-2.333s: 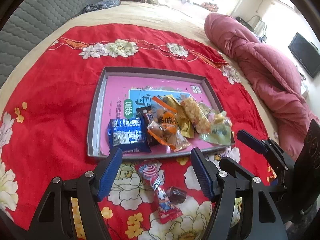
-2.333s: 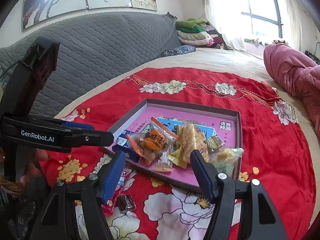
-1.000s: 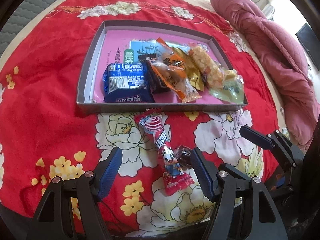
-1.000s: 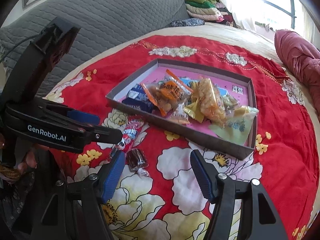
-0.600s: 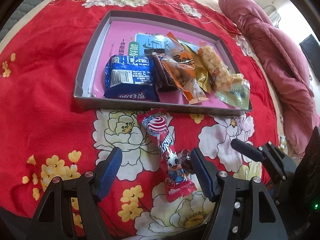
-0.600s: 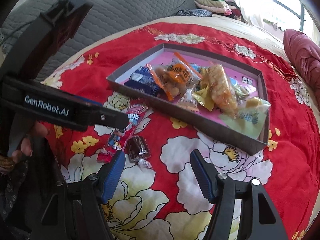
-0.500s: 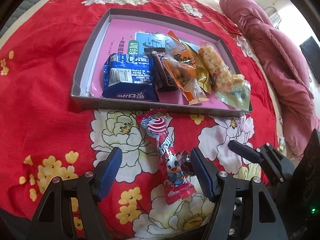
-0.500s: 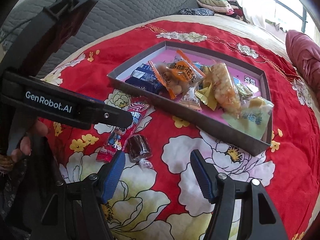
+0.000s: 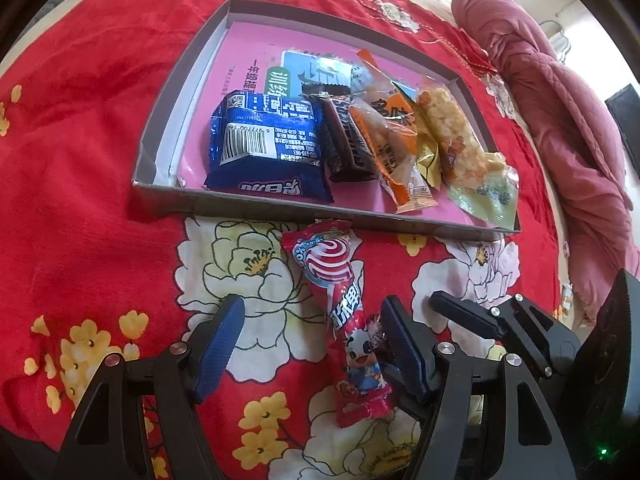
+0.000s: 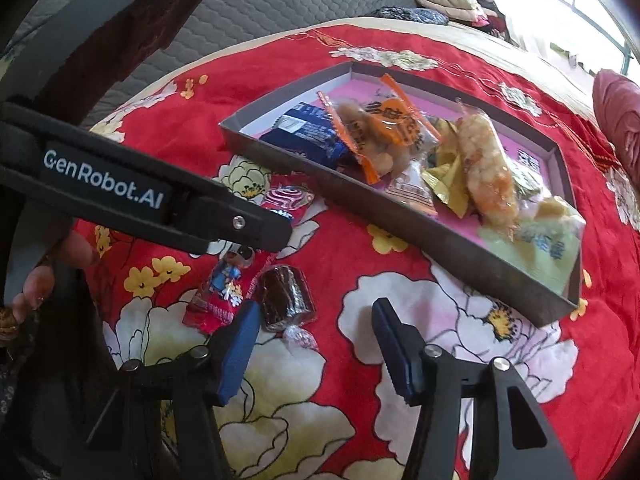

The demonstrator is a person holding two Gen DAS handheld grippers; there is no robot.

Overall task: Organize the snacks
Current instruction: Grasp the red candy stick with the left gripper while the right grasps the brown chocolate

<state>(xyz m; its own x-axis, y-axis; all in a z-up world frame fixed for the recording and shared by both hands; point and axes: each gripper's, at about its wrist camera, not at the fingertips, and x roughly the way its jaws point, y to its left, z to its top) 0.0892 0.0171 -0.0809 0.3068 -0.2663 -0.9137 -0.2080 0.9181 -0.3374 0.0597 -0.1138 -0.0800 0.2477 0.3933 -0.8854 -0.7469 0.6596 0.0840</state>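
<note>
On the red floral bedspread (image 9: 100, 200), at 6 o'clock of the snack tray (image 9: 160, 152): lollipop (image 9: 344, 304) bracketed by the wide-spread left gripper (image 9: 310, 344), now lowered closer; chocolate candy (image 10: 286, 296) beside the wide-spread right gripper (image 10: 316, 340).

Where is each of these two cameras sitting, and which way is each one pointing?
Left wrist view: sits on the left tongs, looking forward and down at the red lollipop wrapper lying between its open blue fingers; the right tongs poke in at lower right.
Right wrist view: sits on the right tongs, aimed at the brown candy; the left tongs' black arm and the person's fingertips show at left.
Both share the snack tray, the wrapper and the floral red cloth.
</note>
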